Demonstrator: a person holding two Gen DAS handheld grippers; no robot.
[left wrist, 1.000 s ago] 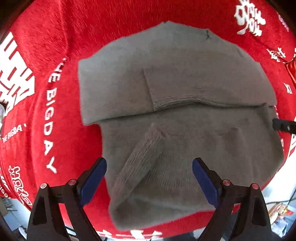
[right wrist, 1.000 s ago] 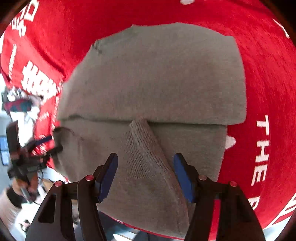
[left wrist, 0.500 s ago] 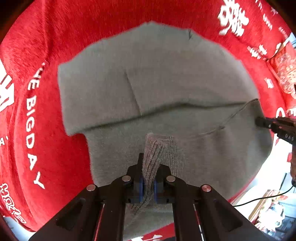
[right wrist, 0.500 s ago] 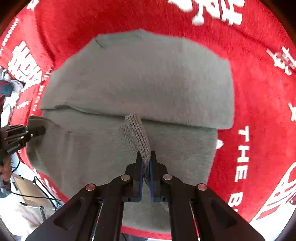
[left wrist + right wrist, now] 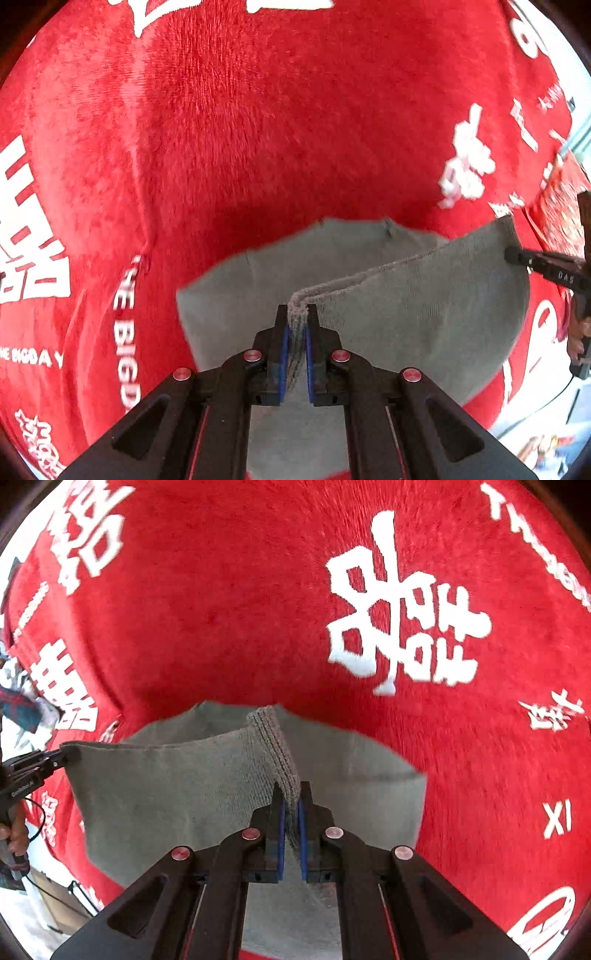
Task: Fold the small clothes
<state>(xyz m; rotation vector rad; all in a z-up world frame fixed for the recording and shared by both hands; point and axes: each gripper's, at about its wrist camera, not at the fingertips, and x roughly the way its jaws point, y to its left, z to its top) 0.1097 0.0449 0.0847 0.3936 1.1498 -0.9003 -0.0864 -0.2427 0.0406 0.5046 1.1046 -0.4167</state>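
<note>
Two grippers clenched on the grey knit garment: left gripper (image 5: pixel 296 325) and right gripper (image 5: pixel 290 805) each pinch a ribbed hem corner, lifting the near half above the red cloth (image 5: pixel 258 129) while the far half lies flat on it. Risk, judged: uneven carry forward would skew the fold, and thick knit could slip from the pads. Beyond the cloth's edge the room is blurry, probably cables and clutter.
</note>
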